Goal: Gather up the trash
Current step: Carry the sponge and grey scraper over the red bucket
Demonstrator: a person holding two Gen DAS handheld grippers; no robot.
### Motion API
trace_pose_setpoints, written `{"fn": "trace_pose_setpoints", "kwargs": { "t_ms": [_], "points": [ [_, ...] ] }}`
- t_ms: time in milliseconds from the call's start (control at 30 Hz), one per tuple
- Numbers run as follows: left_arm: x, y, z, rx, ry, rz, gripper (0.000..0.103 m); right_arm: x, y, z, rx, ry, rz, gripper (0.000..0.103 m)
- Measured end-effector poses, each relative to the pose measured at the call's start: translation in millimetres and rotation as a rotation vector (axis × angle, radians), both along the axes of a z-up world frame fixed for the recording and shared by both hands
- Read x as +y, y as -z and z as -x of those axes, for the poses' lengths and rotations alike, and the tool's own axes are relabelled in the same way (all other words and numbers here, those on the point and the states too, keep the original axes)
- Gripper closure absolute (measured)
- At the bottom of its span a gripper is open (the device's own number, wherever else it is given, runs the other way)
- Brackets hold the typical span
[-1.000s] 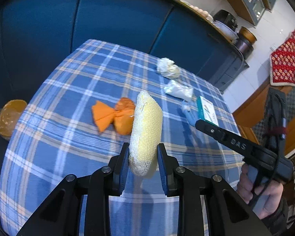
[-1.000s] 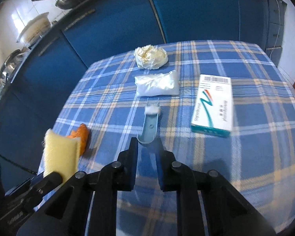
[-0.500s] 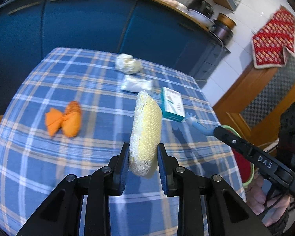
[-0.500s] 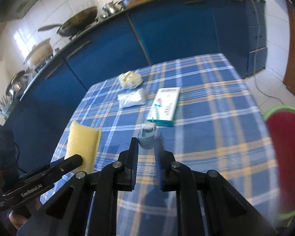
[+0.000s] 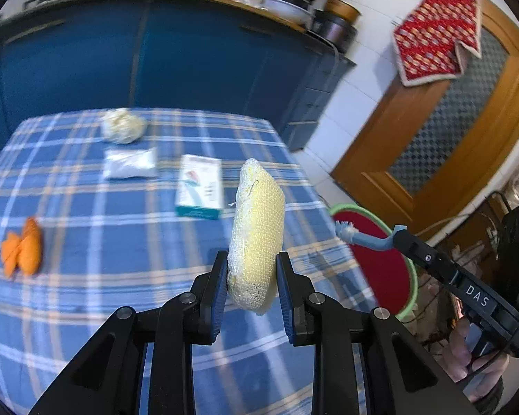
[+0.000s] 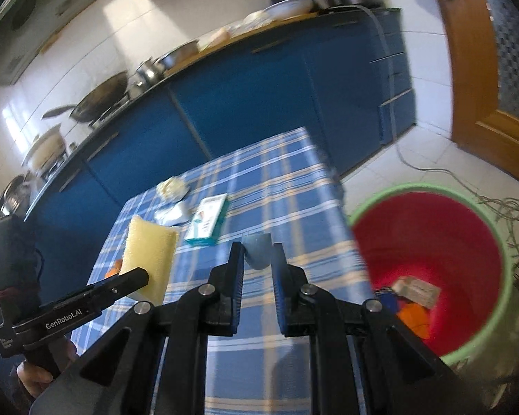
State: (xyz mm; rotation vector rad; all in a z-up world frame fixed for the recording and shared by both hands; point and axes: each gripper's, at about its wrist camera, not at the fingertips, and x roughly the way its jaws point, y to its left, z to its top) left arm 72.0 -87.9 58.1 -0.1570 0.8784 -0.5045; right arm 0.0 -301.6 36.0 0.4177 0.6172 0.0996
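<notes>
My left gripper [image 5: 251,273] is shut on a yellow sponge [image 5: 256,231], held upright above the blue checked table [image 5: 121,242]; the sponge also shows in the right wrist view [image 6: 150,259]. My right gripper [image 6: 256,263] is shut on a light blue toothbrush [image 6: 257,250], seen in the left wrist view [image 5: 363,237] over the bin. The red bin with a green rim [image 6: 432,269] stands on the floor right of the table and holds some trash. On the table lie an orange wrapper [image 5: 22,245], a white packet [image 5: 129,162], a crumpled paper ball [image 5: 123,131] and a white-teal box [image 5: 199,185].
Blue kitchen cabinets [image 5: 155,58] stand behind the table, with pots and pans on the counter [image 6: 97,100]. A wooden door [image 5: 449,131] is at the right. Cables [image 6: 467,186] lie on the tiled floor near the bin.
Both grippers have swung right with their loads, toward the table's right edge. The bin has come fully into view and the toothbrush head now hangs over it.
</notes>
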Motion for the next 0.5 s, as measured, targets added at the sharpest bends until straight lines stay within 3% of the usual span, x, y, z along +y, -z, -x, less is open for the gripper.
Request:
{"fn": "trace_pose_setpoints", "kwargs": {
  "t_ms": [333,367,400,500],
  "points": [
    [-71.4,-0.6,-0.7,0.006,0.142,-0.017,0.075,-61.2,7.8,27.2,0.008,0.148,-0.016,0.086],
    [-79.3,0.1,-0.8,0.008,0.157,-0.021,0.075,-64.9,10.0,28.1,0.011,0.157,-0.018,0.088],
    [-86.9,1.1,-1.0,0.01,0.17,-0.026,0.075,-70.7,12.9,29.2,0.016,0.169,-0.022,0.1],
    [-107.0,3.6,-2.3,0.016,0.203,-0.038,0.075,-84.2,20.8,31.6,0.03,0.199,-0.031,0.101]
  ]
}}
